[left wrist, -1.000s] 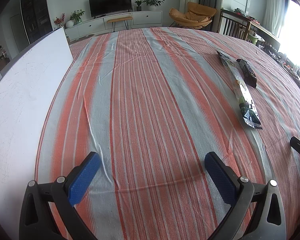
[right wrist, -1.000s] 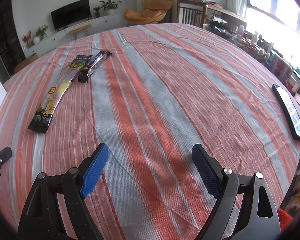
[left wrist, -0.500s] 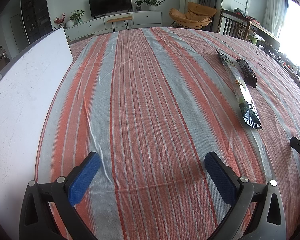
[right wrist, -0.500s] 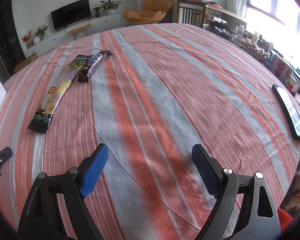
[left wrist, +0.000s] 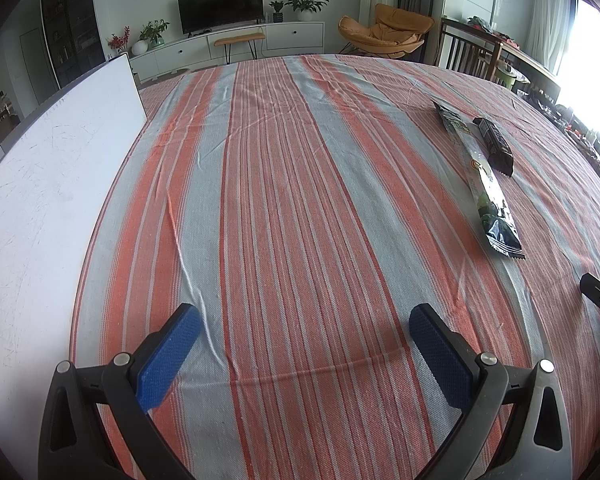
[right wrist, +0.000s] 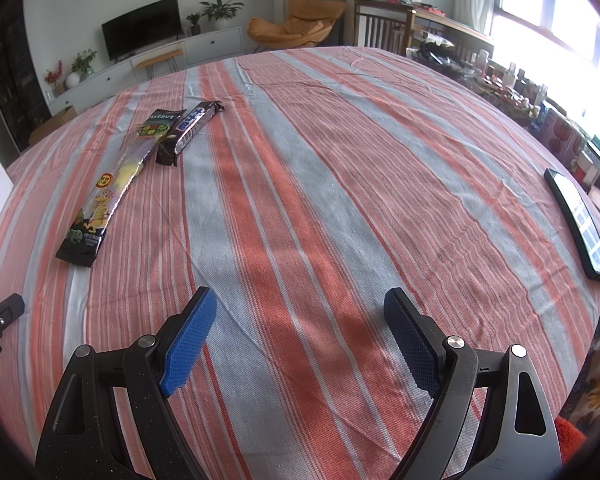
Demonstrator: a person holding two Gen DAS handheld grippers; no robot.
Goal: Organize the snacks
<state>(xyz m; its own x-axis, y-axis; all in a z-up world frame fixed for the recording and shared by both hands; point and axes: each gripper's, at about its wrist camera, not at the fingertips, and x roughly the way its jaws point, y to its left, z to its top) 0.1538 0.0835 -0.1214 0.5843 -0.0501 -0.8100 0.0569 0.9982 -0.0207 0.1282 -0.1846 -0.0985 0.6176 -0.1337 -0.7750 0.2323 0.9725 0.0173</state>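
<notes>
Lying uncontained: long snack packet (right wrist: 100, 200), dark bar (right wrist: 190, 128)

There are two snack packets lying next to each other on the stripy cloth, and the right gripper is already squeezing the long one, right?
Not quite. The right gripper is open and holds nothing; the right wrist view shows it well short of the long packet. The two packets, long one and short dark packet, do lie side by side on the stripy cloth.

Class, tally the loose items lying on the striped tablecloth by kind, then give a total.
Long snack packets: 1, the long packet
Short dark snack bars: 1, the dark bar
Phones: 1, the phone at the right edge
Total: 3
</notes>
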